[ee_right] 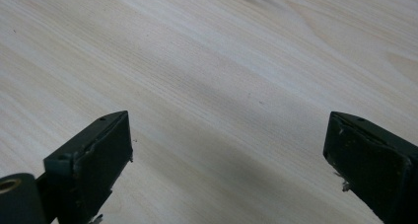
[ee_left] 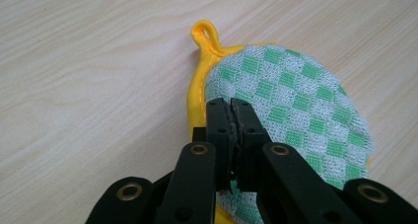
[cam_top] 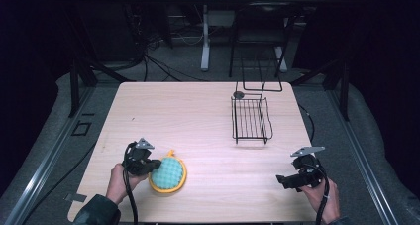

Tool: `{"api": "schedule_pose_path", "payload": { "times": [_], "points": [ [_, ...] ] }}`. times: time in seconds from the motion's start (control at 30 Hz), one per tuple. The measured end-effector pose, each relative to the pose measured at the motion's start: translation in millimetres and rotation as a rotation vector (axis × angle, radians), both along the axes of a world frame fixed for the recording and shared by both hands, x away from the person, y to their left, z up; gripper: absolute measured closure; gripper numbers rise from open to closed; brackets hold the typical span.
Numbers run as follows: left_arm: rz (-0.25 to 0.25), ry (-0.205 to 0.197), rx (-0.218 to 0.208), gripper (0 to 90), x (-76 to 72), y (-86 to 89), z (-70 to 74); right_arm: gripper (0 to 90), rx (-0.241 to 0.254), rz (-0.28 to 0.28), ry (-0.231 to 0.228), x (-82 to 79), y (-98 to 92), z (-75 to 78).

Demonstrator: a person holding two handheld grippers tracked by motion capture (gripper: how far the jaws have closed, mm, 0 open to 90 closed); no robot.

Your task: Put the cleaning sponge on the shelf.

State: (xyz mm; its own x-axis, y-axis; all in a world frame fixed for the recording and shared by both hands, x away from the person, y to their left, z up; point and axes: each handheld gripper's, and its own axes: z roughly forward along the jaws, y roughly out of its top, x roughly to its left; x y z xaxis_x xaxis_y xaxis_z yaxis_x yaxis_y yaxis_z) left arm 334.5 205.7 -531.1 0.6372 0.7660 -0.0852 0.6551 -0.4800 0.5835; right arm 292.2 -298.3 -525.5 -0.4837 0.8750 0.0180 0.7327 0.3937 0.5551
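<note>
A round pot holder (cam_top: 168, 175) with a green-and-white checked face and a yellow rim lies near the table's front left. Its yellow hanging loop (ee_left: 205, 35) points away from me in the left gripper view. My left gripper (ee_left: 230, 104) is shut on the left edge of the pot holder (ee_left: 291, 100), with the fabric pinched between the pads. In the high view the left gripper (cam_top: 154, 164) reaches in from the pot holder's left side. My right gripper (cam_top: 281, 181) hovers over bare wood at the front right. Its jaws stand wide open with nothing between them (ee_right: 229, 145).
A black wire rack (cam_top: 251, 117) stands on the table's far right part, its tall back frame rising behind it. The light wooden table (cam_top: 198, 116) has open room in the middle. Dark floor, cables and table legs lie beyond the far edge.
</note>
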Motion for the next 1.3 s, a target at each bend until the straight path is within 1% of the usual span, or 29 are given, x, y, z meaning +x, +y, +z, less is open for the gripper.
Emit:
{"api": "schedule_pose_path", "payload": {
  "times": [0.13,0.2,0.33,0.37,0.43,0.5,0.53,0.6,0.7,0.87,0.97,1.03,1.13,1.2,1.23,1.27,1.3],
  "points": [
    [-0.001,-0.021,-0.010,88.0,-3.0,1.8,4.9,4.0,0.004,0.002,-0.006,-1.4,1.1,0.2],
    [-0.004,-0.021,-0.020,88.0,-2.9,2.0,6.3,4.0,0.001,0.003,-0.001,-0.6,0.9,0.3],
    [-0.012,-0.025,-0.021,88.0,-4.1,1.9,9.1,4.0,0.001,0.001,-0.001,-0.2,-0.2,-0.2],
    [-0.016,-0.028,-0.024,88.1,-5.1,2.1,10.6,3.9,0.010,0.000,-0.005,-0.5,-0.4,-0.3],
    [-0.019,-0.038,-0.032,88.1,-6.4,2.7,14.4,3.9,0.008,-0.002,-0.004,-0.4,-0.4,0.5],
    [-0.018,-0.039,-0.038,88.1,-6.8,2.5,15.8,3.8,0.005,-0.001,-0.005,-0.5,-0.2,0.8],
    [-0.014,-0.052,-0.044,88.1,-7.8,2.1,18.2,3.7,0.004,0.001,-0.006,-0.8,-0.2,1.0],
    [-0.019,-0.050,-0.043,88.1,-7.9,2.1,19.3,3.8,0.001,0.001,-0.008,-1.0,-0.2,1.0],
    [-0.017,-0.065,-0.046,88.1,-8.0,1.4,22.2,3.8,-0.003,-0.001,-0.004,-0.3,-0.5,0.5],
    [-0.023,-0.075,-0.059,88.1,-9.0,3.1,27.5,3.8,-0.002,0.001,-0.010,-0.5,-0.5,0.2],
    [-0.023,-0.076,-0.062,88.1,-8.0,3.6,28.6,3.8,-0.005,0.001,-0.002,0.4,-0.5,-0.2],
    [-0.025,-0.083,-0.068,88.1,-8.8,2.4,31.7,3.8,-0.002,-0.001,-0.009,0.4,0.8,0.0],
    [-0.029,-0.095,-0.073,88.1,-10.3,1.5,35.5,3.8,-0.011,0.003,-0.017,-1.1,1.8,1.7],
    [-0.026,-0.102,-0.078,88.1,-9.6,0.9,36.8,3.8,-0.014,0.006,-0.016,-0.7,1.7,1.3],
    [-0.030,-0.100,-0.080,88.1,-8.4,0.7,37.7,3.8,-0.008,0.005,-0.016,-0.5,1.8,0.8],
    [-0.029,-0.109,-0.081,88.1,-7.4,0.4,38.1,3.8,-0.011,0.002,-0.014,0.0,1.4,0.6],
    [-0.033,-0.101,-0.086,88.1,-6.6,-0.1,38.9,3.7,-0.006,0.001,-0.010,0.3,1.1,0.6]
  ]
}}
